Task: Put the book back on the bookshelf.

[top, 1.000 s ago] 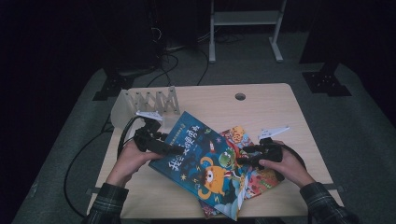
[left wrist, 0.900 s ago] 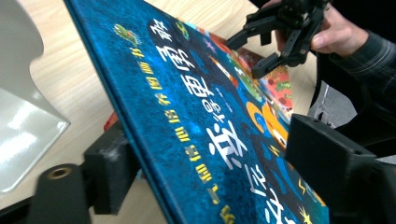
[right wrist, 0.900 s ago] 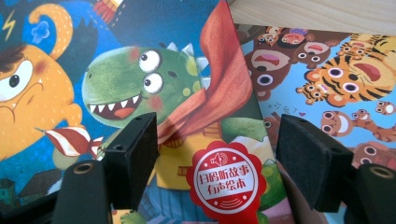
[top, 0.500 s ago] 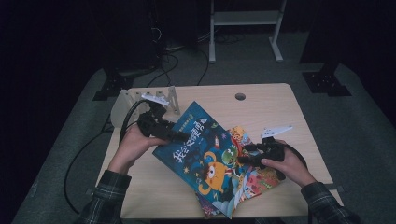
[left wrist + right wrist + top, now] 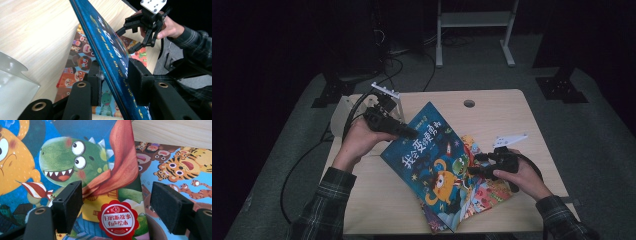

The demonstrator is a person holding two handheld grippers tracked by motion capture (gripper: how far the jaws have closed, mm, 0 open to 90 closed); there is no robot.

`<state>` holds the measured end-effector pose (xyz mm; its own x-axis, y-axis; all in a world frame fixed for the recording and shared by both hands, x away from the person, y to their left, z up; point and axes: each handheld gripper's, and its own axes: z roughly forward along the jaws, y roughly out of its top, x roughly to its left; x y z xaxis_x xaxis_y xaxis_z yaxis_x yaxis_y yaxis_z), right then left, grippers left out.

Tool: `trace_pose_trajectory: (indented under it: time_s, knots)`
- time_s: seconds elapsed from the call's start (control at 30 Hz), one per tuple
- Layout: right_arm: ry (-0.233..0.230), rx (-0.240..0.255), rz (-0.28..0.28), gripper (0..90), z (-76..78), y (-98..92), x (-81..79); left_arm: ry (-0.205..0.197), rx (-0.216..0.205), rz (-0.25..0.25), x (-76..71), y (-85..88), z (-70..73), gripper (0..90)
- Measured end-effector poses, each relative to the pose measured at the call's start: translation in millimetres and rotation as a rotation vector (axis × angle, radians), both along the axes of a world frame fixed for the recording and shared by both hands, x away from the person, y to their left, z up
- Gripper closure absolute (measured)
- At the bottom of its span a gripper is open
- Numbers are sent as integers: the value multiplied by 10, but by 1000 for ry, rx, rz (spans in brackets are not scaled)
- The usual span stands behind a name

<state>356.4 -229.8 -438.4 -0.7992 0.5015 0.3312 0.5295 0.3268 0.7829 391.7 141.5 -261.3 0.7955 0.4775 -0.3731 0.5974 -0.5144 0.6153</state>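
Observation:
A blue picture book (image 5: 432,155) with an orange monster on its cover lies slantwise across the table, its left corner raised. My left gripper (image 5: 409,134) has just been closing and is shut on that corner; in the left gripper view the pads (image 5: 136,75) press the book's (image 5: 110,50) cover from both sides. Under it lies a second book (image 5: 492,192) covered in cartoon animals. My right gripper (image 5: 472,165) hovers open over the blue book's right edge, and in its own view the jaws (image 5: 116,202) straddle the green dinosaur (image 5: 75,157) without touching it.
A white wire rack (image 5: 344,112) stands at the table's far left corner, just behind my left hand. A cable hole (image 5: 469,103) sits near the far edge of the wooden table (image 5: 512,120). Black cables trail off the left side.
My left hand rose and moved away from me, its jaws closed on the blue book's corner, and that side of the book lifted and tilted. The right hand stayed put.

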Motion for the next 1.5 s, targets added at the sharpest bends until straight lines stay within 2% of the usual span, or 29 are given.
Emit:
trace_pose_trajectory:
  time_s: [0.1, 0.23, 0.4, 0.53, 0.7, 0.83, 0.97, 1.1, 1.2, 1.3, 1.5]
  knots:
    - [-1, -1, 1, 247, 1, -1, -1, 35, 1, 6, 36, -2, 12, 673]
    - [2, -10, 13, 239, 2, 1, -7, 74, -30, 3, 75, 18, 15, 702]
    - [-5, -32, 22, 264, -2, 19, -18, 64, -35, 7, 78, 30, 77, 719]
    - [-25, -87, 17, 321, -29, 14, -12, 74, -19, 20, 89, 35, 154, 731]
    - [-56, -98, -57, 380, 0, -108, 31, 81, -14, 12, 84, 2, 237, 748]
    - [-79, -102, -196, 393, 0, -305, 99, 66, 4, 9, 82, -21, 355, 765]
    - [-102, -175, -308, 390, -53, -456, 154, 50, 30, -1, 57, -53, 454, 777]
    - [-104, -211, -387, 374, -121, -580, 202, 36, 34, -19, 18, -84, 565, 800]
    - [-104, -243, -421, 366, -162, -622, 227, 30, 25, -41, -9, -101, 646, 825]
    - [-105, -273, -440, 360, -203, -640, 247, 5, 65, -37, -60, -130, 714, 826]
    - [-115, -316, -472, 353, -252, -662, 275, -44, 111, -42, -133, -134, 810, 826]
